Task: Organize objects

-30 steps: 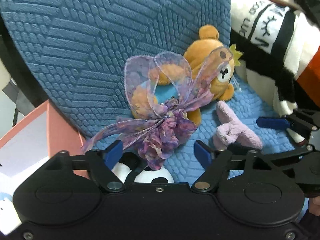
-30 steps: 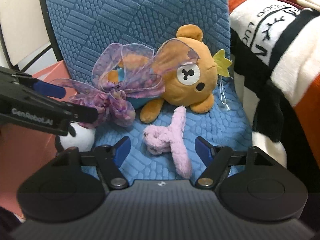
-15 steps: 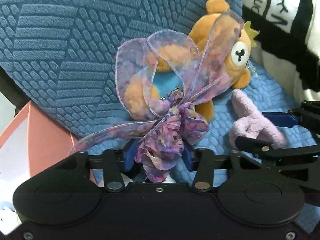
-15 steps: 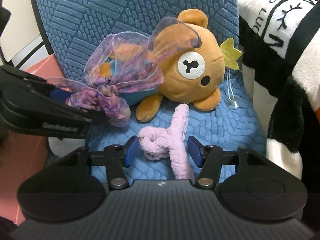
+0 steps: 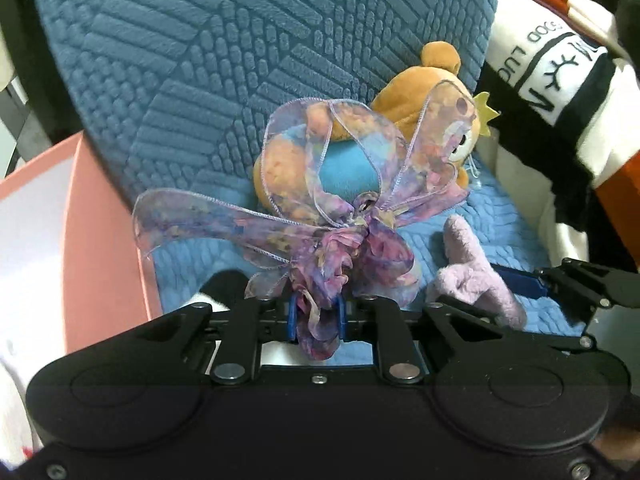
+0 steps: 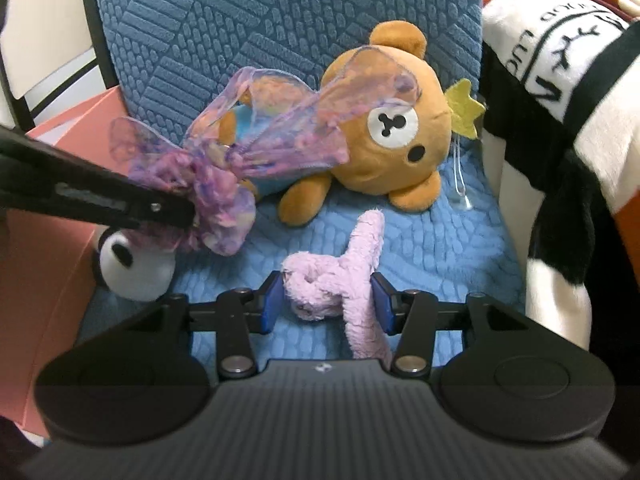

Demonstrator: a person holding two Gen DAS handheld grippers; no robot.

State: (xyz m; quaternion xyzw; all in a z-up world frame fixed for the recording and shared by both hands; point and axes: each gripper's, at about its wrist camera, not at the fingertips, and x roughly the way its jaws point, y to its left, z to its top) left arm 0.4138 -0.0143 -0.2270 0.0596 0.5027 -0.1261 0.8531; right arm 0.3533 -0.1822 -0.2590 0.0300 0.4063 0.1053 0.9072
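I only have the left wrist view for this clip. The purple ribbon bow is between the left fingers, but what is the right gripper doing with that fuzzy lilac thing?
Observer: The right gripper is shut on the fuzzy lilac toy; both blue pads press its sides.
Operator: What is the black-and-white shape under my bow?
Observer: A small panda plush, lying beside the pink box.
Operator: Is the bear's face covered?
Observer: Only partly; the ribbon bow, held shut in the left gripper, veils the bear plush above its muzzle.
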